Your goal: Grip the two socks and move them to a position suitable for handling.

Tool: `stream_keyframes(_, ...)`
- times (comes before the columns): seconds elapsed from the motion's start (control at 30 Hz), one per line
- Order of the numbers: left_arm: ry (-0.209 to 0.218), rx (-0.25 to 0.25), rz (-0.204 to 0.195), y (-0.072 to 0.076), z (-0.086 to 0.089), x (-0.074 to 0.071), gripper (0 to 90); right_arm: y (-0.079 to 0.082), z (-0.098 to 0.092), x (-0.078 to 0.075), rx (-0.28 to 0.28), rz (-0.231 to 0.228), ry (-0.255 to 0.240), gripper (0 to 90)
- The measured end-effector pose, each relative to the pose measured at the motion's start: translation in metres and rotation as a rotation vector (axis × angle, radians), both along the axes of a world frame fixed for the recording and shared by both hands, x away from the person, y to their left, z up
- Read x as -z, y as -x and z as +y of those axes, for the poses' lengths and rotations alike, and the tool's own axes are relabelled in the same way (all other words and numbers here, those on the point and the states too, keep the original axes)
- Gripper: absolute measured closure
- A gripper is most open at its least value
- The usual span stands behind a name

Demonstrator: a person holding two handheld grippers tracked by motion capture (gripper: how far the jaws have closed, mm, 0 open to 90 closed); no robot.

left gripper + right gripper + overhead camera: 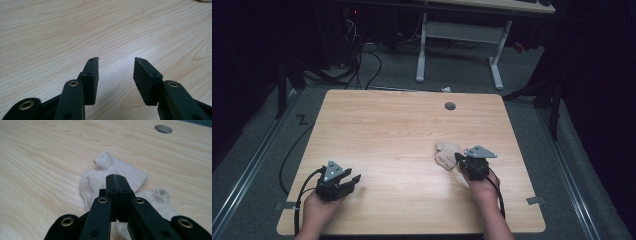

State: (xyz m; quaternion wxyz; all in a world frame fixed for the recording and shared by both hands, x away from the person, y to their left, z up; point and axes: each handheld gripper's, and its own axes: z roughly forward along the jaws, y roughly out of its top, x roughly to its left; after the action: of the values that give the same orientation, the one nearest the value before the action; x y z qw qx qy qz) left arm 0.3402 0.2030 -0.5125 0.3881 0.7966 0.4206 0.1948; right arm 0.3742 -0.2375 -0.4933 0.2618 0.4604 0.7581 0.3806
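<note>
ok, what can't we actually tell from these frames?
- Whether the right gripper has pinched sock fabric: in the right gripper view its shut fingers cover the contact spot.
- How many socks: they overlap, and the high view shows them too small.
- Sock edge in the left gripper view: cut off by the top edge.

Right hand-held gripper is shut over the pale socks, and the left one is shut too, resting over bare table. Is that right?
Not quite. The left hand-held gripper is open, jaws apart over bare table, as the left gripper view shows. The right hand-held gripper is shut over the pale socks.
</note>
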Motion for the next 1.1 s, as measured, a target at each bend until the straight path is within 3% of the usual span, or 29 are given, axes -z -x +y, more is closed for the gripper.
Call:
stream_keyframes(0.3,0.001,0.006,0.010,0.000,-0.002,0.002,49.2,-0.032,0.016,0.004,0.007,0.009,0.042,89.5)
stream_keyframes(0.4,0.006,0.009,0.005,0.001,-0.001,0.001,48.8,-0.041,0.019,0.015,0.013,0.061,0.061,89.5)
stream_keyframes(0.67,0.012,0.013,0.007,0.001,-0.002,0.002,47.8,-0.040,0.027,0.025,0.000,0.106,0.129,89.8)
stream_keyframes(1.1,0.014,0.019,0.005,0.001,-0.002,0.001,47.7,-0.029,0.037,0.028,-0.041,0.120,0.149,89.7)
